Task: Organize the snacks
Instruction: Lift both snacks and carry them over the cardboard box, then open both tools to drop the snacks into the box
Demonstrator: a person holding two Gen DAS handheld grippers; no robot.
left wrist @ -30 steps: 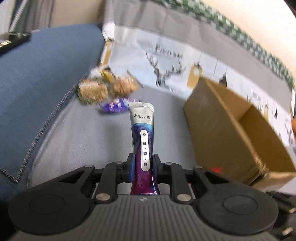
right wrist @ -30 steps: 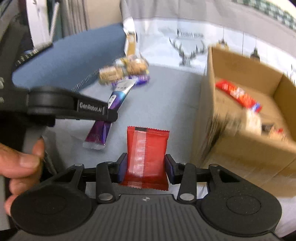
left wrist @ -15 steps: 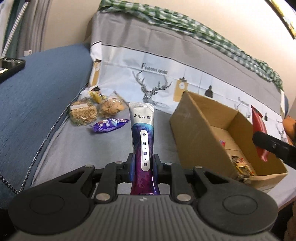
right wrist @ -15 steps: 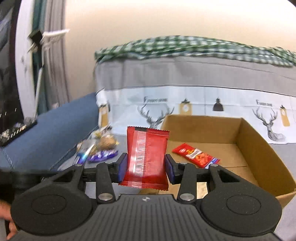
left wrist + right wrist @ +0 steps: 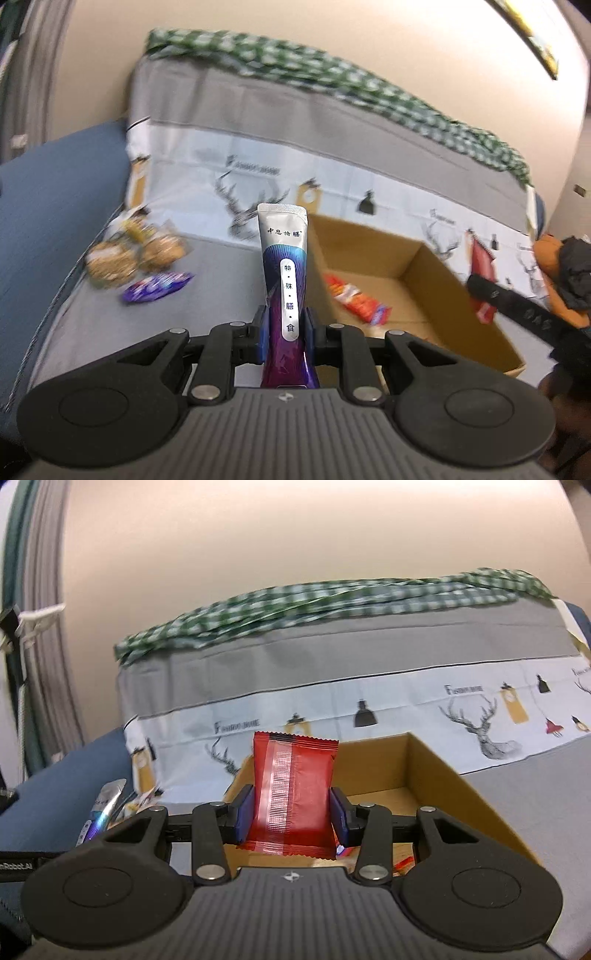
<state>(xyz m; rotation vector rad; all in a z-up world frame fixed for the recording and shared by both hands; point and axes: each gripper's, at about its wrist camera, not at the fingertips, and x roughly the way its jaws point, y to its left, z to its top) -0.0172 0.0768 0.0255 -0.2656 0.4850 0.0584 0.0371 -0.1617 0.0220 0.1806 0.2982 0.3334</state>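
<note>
Over the open box (image 5: 424, 258), the right tool (image 5: 291, 808) is clamped on a red packet (image 5: 295, 794), held upright above the near wall. The left tool (image 5: 284, 328) is clamped on a purple sachet (image 5: 284, 273), just short of the box's left side. One red snack (image 5: 354, 299) lies inside; cookies (image 5: 133, 254) and a purple wrapper (image 5: 159, 291) wait on the sofa (image 5: 110, 325). This looks like the carry-to-box step. Next, each tool needs to come over the opening, tip down, and part to drop its snack.
</note>
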